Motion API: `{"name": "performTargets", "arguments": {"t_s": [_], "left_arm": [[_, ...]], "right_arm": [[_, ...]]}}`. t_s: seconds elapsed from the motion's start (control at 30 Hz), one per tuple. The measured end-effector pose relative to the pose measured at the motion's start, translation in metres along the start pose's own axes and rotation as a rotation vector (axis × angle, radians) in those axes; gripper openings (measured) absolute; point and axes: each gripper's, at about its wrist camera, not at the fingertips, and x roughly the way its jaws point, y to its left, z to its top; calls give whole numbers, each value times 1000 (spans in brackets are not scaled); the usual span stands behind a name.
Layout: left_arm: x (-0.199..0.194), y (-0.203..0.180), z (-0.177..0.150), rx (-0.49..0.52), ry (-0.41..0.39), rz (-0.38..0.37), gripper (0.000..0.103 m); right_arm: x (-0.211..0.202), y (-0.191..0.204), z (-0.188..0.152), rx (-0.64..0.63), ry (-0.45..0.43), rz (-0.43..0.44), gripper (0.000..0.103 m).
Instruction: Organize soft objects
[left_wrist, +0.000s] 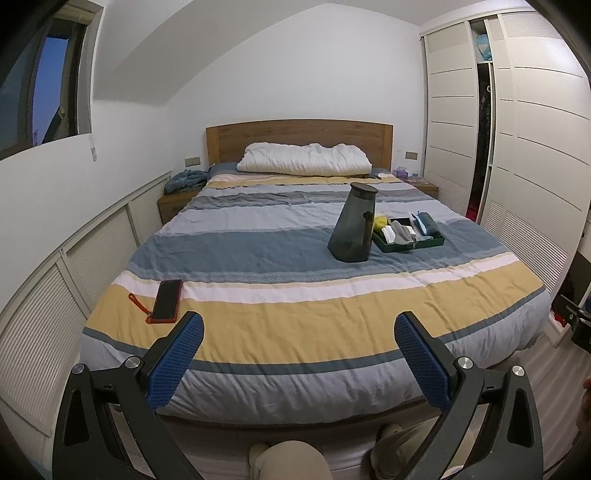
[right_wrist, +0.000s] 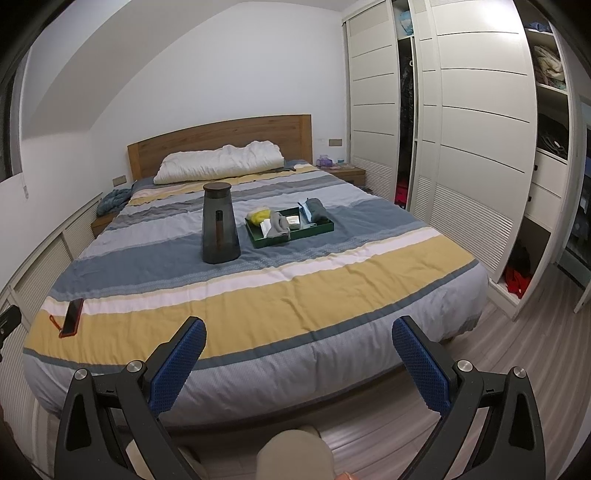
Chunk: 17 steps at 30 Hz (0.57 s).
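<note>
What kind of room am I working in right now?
A bedroom, most likely in a home: a made bed with a wooden headboard, a white pillow, and a tall wardrobe with clothes inside.

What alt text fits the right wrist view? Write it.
The open right gripper hovers empty before a striped bed holding a dark pitcher beside a green tray of soft items, a phone at the left edge.

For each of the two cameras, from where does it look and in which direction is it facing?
Left wrist: sits on the left tongs at the foot of the bed, faces the headboard; open blue fingers and a knee show.
Right wrist: sits on the right tongs, further right, faces the bed diagonally toward the wardrobe; open fingers, a knee.
Shared: dark jug, green tray, phone, pillow.
</note>
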Motion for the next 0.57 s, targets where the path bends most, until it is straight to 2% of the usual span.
{"name": "performTargets", "arguments": {"t_s": [0.57], "left_arm": [[-3, -1, 1, -1, -12, -6, 101]], "right_arm": [[-1, -2, 0, -3, 1, 1, 103]]}}
